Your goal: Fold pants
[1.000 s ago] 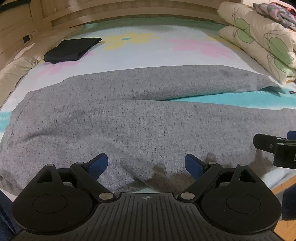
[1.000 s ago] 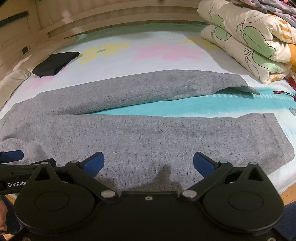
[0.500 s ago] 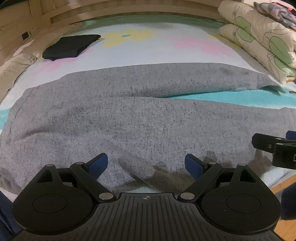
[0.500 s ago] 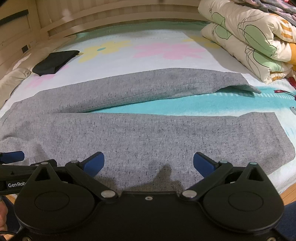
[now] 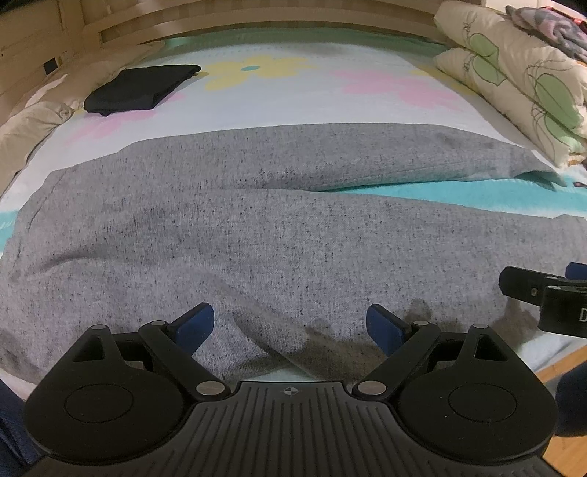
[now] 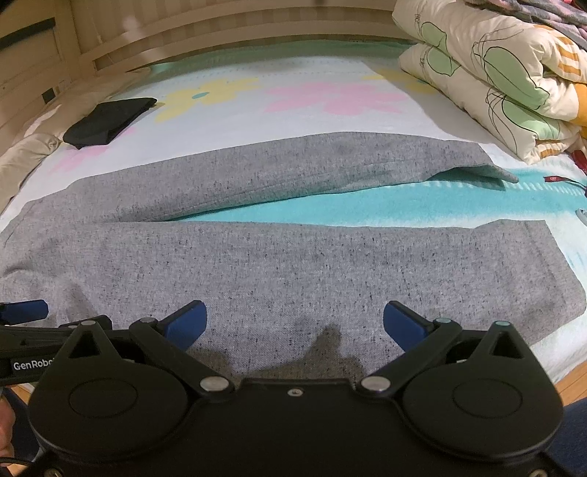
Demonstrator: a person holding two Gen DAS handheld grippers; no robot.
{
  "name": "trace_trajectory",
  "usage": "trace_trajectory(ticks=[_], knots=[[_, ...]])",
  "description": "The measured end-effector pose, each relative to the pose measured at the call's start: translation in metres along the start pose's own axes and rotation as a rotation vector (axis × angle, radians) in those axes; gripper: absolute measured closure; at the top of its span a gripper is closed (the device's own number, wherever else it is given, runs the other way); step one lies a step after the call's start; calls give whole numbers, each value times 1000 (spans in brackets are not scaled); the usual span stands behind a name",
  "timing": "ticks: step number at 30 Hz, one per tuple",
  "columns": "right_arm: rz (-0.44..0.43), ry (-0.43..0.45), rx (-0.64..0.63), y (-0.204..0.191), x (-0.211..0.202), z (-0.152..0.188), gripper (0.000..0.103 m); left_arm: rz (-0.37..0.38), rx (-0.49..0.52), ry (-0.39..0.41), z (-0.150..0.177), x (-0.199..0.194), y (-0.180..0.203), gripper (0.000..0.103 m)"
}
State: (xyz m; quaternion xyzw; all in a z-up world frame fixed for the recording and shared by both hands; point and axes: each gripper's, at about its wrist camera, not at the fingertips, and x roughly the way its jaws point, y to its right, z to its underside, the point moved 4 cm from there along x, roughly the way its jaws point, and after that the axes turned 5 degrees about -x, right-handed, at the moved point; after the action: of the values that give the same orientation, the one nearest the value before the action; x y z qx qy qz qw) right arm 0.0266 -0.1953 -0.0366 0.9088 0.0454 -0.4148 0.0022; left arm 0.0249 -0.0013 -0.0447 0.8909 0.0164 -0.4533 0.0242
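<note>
Nearest the cameras, the left gripper hovers over the near edge of the grey pants, its blue-tipped fingers spread wide with nothing between them. The right gripper sits just beside it, fingers likewise apart and empty, above the nearer leg. A raised crease in the cloth runs diagonally between the left gripper's fingers.

The pants lie flat across the bed, waist toward the left, both legs stretching right and parting in a narrow V that bares a teal band of the bedsheet. The far leg's hem is slightly lifted.

Beyond the pants the sheet turns white with yellow and pink flowers. A folded black garment rests on it at far left, well apart from the pants. A folded floral quilt is stacked at far right. A slatted wooden headboard closes the back.
</note>
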Motion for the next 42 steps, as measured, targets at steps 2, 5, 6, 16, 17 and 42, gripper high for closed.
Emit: trace_trajectory(ticks=[2,5,6,16,17,42], knots=[[-1,-2,1,0,0,0,1,-3,-1,4,0,0,0,13],[1,-5,2,0,1,1,1,1,4,5,1,0,1,13],[2,-6,3,1,1,1,1,5,5,3,1,0,1,13],[9,-38,-12,1,4,3,1,17,30,-21,7,-2,-4,13],[8,-47,-18,1,5,4,1,17,33,-23,7,-2,-6,13],[335,-124,-96,141,27,-78,2,141,156,-58,-64,20,30,13]])
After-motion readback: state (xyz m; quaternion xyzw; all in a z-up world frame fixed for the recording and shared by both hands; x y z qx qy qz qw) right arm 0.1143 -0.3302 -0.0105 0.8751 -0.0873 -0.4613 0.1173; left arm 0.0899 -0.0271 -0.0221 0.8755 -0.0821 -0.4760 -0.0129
